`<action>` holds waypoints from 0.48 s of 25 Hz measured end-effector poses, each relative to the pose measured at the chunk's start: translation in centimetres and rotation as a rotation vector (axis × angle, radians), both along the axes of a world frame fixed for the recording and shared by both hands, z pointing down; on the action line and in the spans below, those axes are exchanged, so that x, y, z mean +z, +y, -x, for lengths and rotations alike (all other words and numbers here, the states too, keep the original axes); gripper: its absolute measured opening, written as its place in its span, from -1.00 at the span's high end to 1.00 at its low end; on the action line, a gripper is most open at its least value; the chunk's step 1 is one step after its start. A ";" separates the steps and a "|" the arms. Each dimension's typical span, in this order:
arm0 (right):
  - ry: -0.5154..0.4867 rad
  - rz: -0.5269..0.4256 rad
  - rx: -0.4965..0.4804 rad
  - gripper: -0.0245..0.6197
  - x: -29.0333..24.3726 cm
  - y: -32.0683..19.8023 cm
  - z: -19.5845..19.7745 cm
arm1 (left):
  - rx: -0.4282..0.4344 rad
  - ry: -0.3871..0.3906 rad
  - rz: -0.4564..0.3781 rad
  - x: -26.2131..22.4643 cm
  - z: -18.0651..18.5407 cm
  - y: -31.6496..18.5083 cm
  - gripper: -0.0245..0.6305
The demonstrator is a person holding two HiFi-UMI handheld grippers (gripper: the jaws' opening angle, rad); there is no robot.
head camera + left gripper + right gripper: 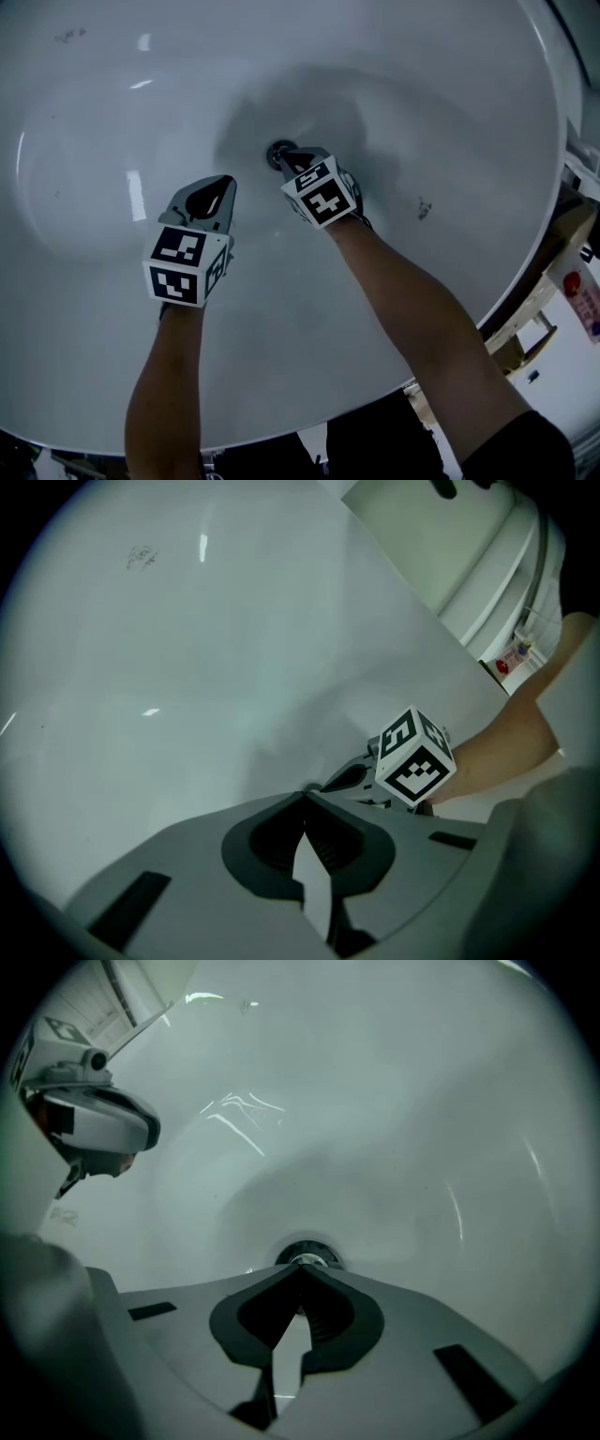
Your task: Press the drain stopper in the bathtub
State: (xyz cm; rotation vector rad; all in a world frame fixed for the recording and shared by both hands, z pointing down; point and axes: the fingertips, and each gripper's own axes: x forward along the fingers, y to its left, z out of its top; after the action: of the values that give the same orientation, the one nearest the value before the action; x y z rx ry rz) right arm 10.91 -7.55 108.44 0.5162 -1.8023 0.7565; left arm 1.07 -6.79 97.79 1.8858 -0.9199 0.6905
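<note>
Nearest: left gripper (223, 186), over bare bathtub (94, 309) floor, jaws clenched tip to tip, nothing btwn. Idle by the look of it, no part in the press.

Further in: right gripper (291, 157), jaws likewise closed up & empty, tips aimed down at the drain stopper (278, 152). Stopper right at the tips of the right jaws, just beyond them, in the tub's lowest pt; off to the right of the left jaws & ahead. Contact or a hair's gap, can't tell.

Likely step: push down w/ closed tips.

Risks:
- Off-centre landing of the narrow tip → skid off the cap onto glossy enamel, poss. scratch.
- Slanted push → tilted cap, no latch.
- Shadow round the drain → poor aim.

Beyond the jaws: smooth white tub wall, small dark scuff (424, 208) to the right.
</note>
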 end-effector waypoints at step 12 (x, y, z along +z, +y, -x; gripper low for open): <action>0.141 -0.027 -0.109 0.87 1.6 0.3 0.4 | 0.089 -0.014 0.046 2.8 -1.1 1.3 0.89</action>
State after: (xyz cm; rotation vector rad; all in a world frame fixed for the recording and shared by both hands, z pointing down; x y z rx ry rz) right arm 10.55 -7.26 110.02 0.4734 -1.6966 0.6069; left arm 2.12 -5.53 100.62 1.8919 -0.8257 0.7724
